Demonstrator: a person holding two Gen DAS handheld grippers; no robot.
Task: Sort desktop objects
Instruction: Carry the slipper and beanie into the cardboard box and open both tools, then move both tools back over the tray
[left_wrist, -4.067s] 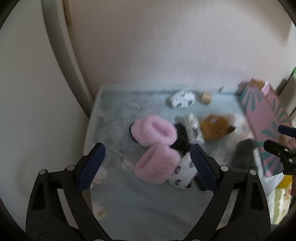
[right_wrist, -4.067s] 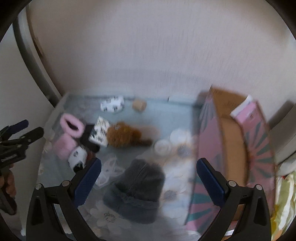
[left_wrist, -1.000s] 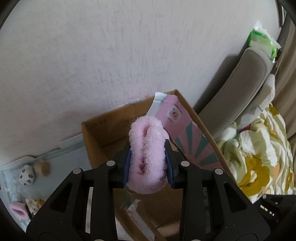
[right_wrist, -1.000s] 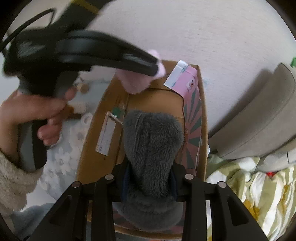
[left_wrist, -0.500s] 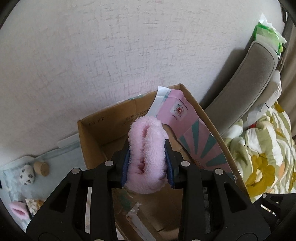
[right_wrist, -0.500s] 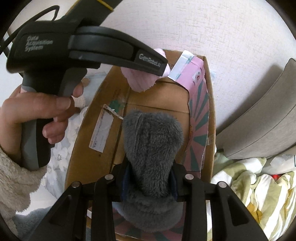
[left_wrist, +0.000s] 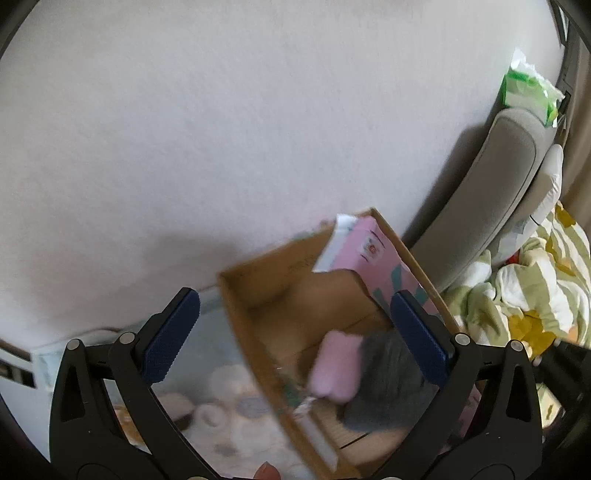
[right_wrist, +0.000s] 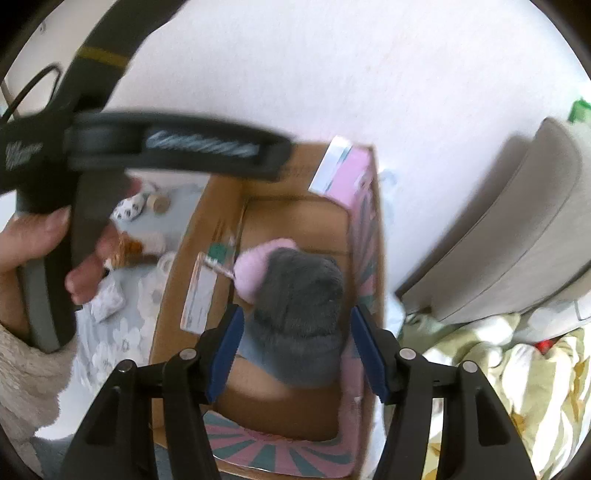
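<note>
A brown cardboard box (left_wrist: 236, 314) with pink flaps stands open against the wall. A pink fluffy slipper (left_wrist: 334, 369) and a grey fluffy slipper (left_wrist: 388, 391) lie side by side inside it. Above the box my left gripper (left_wrist: 295, 332) is opening wide, nothing between its fingers. My right gripper (right_wrist: 297, 350) is also opening over the box (right_wrist: 173, 295). The grey slipper (right_wrist: 303, 306) sits between and below its blue pads, which stand clear of it. The pink slipper (right_wrist: 251, 269) lies just left of the grey one. A hand (right_wrist: 37, 240) holds the left tool's handle (right_wrist: 85, 206).
Left of the box, on the floral desk mat (right_wrist: 122, 332), lie a panda-print pouch (right_wrist: 129, 208), a small wooden piece (right_wrist: 160, 202) and a brown plush toy (right_wrist: 122, 251). A grey padded headboard (right_wrist: 517, 240) and yellow-green bedding (right_wrist: 535, 369) are to the right.
Both grippers have opened and let go. The pink slipper and the grey slipper have dropped from the jaws into the box. Both hands have risen a little.
</note>
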